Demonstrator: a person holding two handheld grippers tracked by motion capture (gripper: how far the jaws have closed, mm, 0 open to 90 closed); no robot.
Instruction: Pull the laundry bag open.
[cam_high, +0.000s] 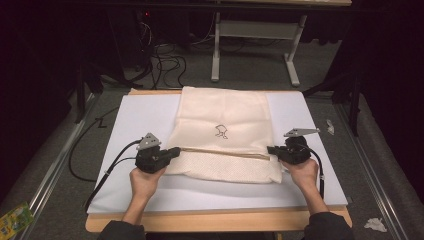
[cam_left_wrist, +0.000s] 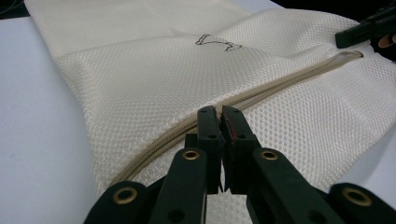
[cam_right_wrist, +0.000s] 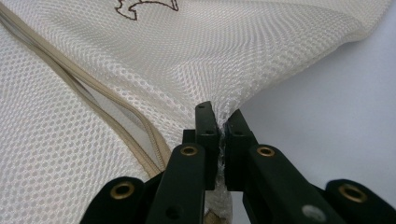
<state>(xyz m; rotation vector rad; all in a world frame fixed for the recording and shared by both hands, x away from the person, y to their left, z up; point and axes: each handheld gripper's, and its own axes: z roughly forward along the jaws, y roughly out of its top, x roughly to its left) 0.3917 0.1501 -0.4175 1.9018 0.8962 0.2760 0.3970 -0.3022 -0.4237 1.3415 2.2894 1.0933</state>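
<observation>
High view: both grippers' fingers pinch the mesh bag (cam_high: 222, 135) at its zipper (cam_high: 225, 152) ends — pulling apart risks mesh slipping free.

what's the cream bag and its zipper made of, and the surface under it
The bag looks like woven synthetic mesh, matte cream, with a fine honeycomb of holes. The zipper seems to be tan fabric tape with fine teeth, probably plastic. The table top looks like a smooth, matte white sheet, with pale wood showing along the front edge.
</observation>
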